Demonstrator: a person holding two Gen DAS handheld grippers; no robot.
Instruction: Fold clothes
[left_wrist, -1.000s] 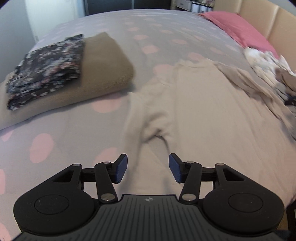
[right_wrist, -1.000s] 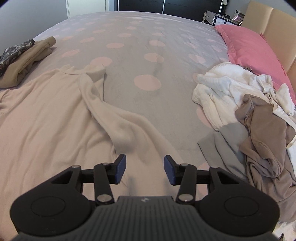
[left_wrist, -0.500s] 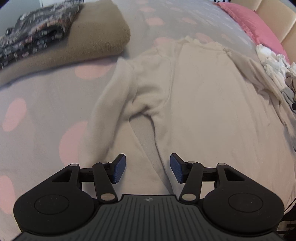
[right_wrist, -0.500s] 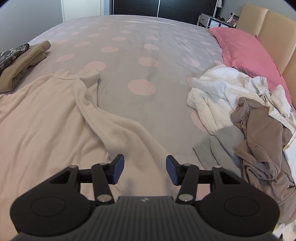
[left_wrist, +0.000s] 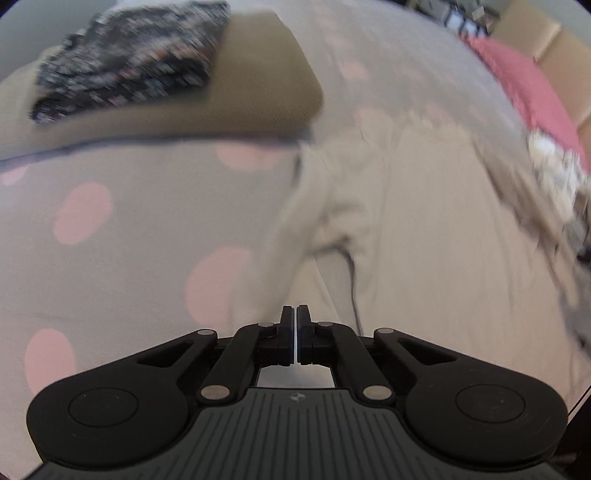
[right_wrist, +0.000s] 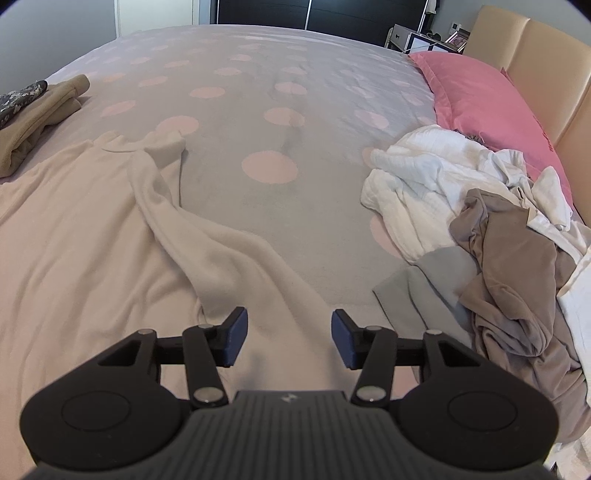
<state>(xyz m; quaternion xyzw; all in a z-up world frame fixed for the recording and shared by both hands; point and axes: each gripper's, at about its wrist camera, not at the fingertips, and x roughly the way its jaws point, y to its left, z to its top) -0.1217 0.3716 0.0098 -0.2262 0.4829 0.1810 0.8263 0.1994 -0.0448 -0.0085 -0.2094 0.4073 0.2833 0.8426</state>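
Cream sweater lies spread out on the bed, front side flat, neck pointing away from the cameras. One sleeve runs diagonal from the shoulder toward the right tongs, w/ soft folds in it. In the left wrist view the same sweater fills the right half, but the picture is blurred, so details are weak.

Left tongs are clenched, both pads pressed together w/ only a thin line between. They sit just at the lower edge of the other sleeve; if cloth is pinched between the pads I cannot tell.

Right tongs are released, jaws standing apart above the sweater's lower part, nothing between them, not touching the cloth as far as I can see.

Bed cover is grey w/ pink dots. At far left a folded tan garment w/ a dark flowered garment on top of it, well apart from the sweater. At right a loose pile of clothes, white, grey and brown pieces mixed, near a pink pillow and a beige headboard.
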